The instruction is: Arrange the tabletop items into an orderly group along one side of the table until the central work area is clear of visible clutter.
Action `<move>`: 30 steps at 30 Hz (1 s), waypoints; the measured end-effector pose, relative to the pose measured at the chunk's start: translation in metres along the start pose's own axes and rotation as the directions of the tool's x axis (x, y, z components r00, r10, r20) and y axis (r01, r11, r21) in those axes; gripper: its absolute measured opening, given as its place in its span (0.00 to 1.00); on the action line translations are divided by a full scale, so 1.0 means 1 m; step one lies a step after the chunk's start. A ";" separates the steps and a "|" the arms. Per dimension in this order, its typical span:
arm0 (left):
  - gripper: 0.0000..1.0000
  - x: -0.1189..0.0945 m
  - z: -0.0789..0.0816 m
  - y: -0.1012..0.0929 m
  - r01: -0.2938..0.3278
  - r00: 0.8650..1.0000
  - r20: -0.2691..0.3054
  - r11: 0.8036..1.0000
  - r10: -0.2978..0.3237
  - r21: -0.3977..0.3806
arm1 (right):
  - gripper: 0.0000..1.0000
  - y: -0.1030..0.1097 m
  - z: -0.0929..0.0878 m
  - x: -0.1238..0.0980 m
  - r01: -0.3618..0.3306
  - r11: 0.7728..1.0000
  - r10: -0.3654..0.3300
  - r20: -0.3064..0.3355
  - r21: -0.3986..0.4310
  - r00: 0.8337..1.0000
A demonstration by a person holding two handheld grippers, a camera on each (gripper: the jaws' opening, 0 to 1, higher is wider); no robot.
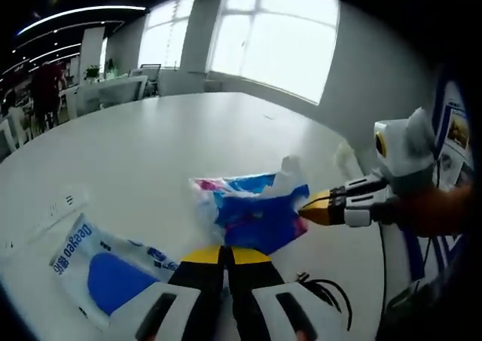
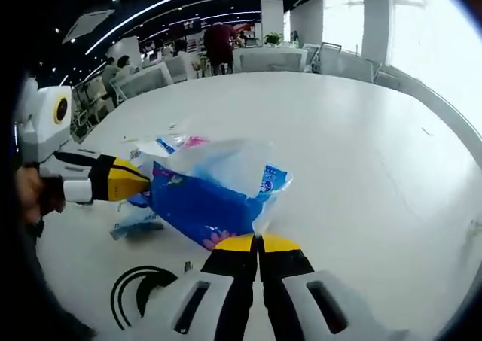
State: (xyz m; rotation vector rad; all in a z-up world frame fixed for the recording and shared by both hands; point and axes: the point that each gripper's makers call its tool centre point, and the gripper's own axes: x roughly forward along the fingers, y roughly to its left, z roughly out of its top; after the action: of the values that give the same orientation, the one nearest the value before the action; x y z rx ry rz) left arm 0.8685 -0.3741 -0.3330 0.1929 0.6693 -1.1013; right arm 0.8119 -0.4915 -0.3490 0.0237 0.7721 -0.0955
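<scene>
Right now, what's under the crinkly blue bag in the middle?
The blue bag lies on the white table. Beside it, partly tucked beneath, a smaller blue-and-white packet peeks out. The bag covers whatever else is under it. Both grippers, left and right, pinch its edges.

Left gripper view: low over the white desk, facing bright windows. Right gripper view: low too, facing a dark room. Shared, from opposite sides, close up: blue bag.
</scene>
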 end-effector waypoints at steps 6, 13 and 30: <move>0.01 0.001 0.001 -0.003 -0.003 1.000 0.014 0.999 0.004 -0.036 | 0.00 -0.009 0.023 0.005 -0.051 0.994 0.053 0.020 -0.092 0.998; 0.01 0.012 0.000 -0.005 0.001 1.000 0.006 0.999 0.000 -0.054 | 0.00 -0.017 0.024 0.015 -0.074 0.988 0.074 -0.002 -0.135 0.997; 0.02 0.037 -0.017 -0.015 0.056 0.996 -0.064 0.994 -0.063 -0.098 | 0.00 -0.034 0.010 0.037 -0.086 0.985 0.087 -0.005 -0.148 0.996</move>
State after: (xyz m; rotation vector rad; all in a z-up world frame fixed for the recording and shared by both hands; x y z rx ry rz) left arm 0.8588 -0.4013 -0.3660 0.1281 0.7905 -1.1208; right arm 0.8421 -0.5288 -0.3676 -0.0838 0.7739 0.0447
